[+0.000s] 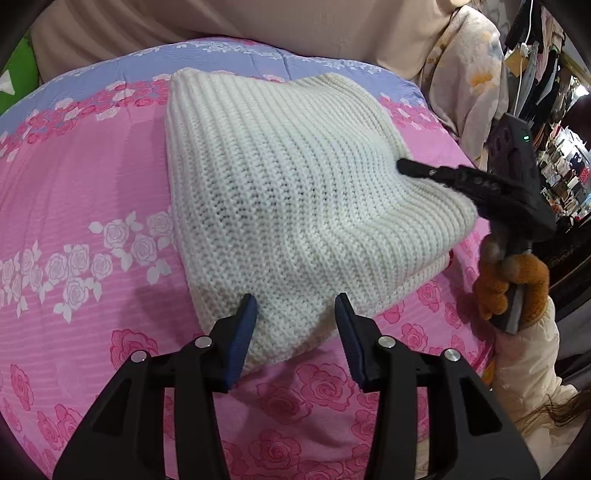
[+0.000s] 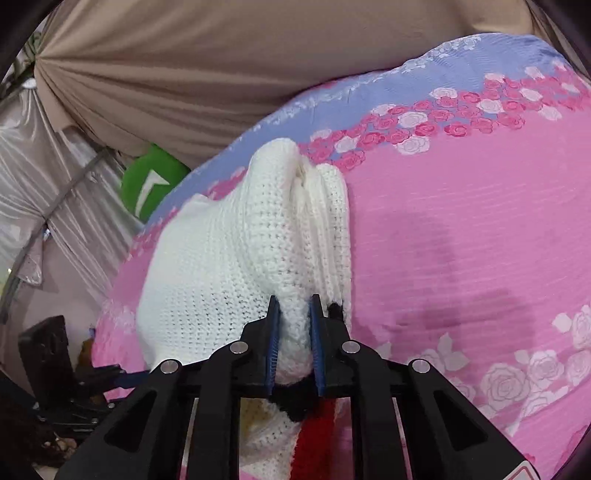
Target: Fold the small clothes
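A white ribbed knit garment (image 1: 280,192) lies partly folded on the pink rose-print quilt (image 1: 81,192). My left gripper (image 1: 295,306) is open, its blue pads either side of the garment's near corner, touching nothing that I can see. My right gripper (image 1: 402,166) shows in the left wrist view at the garment's right edge, lifting it. In the right wrist view the right gripper (image 2: 293,306) is shut on a bunched fold of the white knit (image 2: 229,258). Black and red trim (image 2: 314,432) hangs below the pads.
The quilt has a lilac band (image 1: 236,59) at the far edge, with beige fabric (image 1: 258,22) behind. A floral blanket (image 1: 469,85) and hanging clothes (image 1: 535,48) are at the right. A green cushion (image 2: 151,181) sits beyond the bed's left side.
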The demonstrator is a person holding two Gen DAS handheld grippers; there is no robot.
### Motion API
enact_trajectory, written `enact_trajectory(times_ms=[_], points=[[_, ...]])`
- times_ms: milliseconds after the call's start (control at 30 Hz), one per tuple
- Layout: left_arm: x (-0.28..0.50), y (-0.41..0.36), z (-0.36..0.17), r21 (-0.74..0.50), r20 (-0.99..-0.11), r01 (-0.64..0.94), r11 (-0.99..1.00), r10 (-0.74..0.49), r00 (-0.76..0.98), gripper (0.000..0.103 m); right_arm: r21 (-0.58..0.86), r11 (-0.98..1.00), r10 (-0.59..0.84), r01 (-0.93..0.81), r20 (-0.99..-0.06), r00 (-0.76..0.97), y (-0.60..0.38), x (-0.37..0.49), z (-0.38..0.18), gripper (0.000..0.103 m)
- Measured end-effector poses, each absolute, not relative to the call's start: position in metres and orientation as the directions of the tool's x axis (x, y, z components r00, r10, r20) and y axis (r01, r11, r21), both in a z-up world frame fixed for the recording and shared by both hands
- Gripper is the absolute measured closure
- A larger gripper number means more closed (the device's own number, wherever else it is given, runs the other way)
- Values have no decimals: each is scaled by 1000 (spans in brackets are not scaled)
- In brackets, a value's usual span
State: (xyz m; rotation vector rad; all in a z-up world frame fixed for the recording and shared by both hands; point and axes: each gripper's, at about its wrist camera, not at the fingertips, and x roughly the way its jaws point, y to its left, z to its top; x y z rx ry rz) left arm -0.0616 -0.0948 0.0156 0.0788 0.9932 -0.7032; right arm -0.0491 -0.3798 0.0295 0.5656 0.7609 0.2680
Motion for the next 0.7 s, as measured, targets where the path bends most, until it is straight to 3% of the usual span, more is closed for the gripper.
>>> enact_trajectory(times_ms=[133,200,233,267,333,367,433,567,600,700], points=[[-63,-90,20,-269,-781,573,774,-524,341,58,549,828,437,-111,-509,742,-364,-83,69,80],[-67,-86,24,-294,-770,575,764,-545,330,58,536,828,471,-165,-504,724,-353,-99,78,55],[-68,-84,26,-303,-765,576,759,-554,328,58,526,829,488,-191,-512,707,-344,-107,77,49],[-69,-84,28,-310,-762,577,755,-561,324,57,518,831,498,-204,-527,689,-337,-111,75,44],[-69,-85,29,-318,-759,580,750,-568,318,56,507,837,502,-205,-563,656,-322,-111,64,44],[-69,-87,27,-315,-762,582,750,-565,316,56,502,842,497,-200,-576,649,-319,-109,58,46],[-67,-93,20,-294,-783,584,757,-541,308,57,478,861,465,-170,-607,644,-316,-100,47,88],[-73,-99,16,-208,-817,618,759,-482,318,64,594,789,517,-158,-503,693,-349,-115,60,93],[-74,-97,15,-206,-820,620,757,-479,313,65,593,794,503,-137,-515,694,-355,-118,59,93],[-75,-92,12,-224,-818,624,748,-493,296,68,540,842,437,-14,-666,605,-361,-112,12,96]])
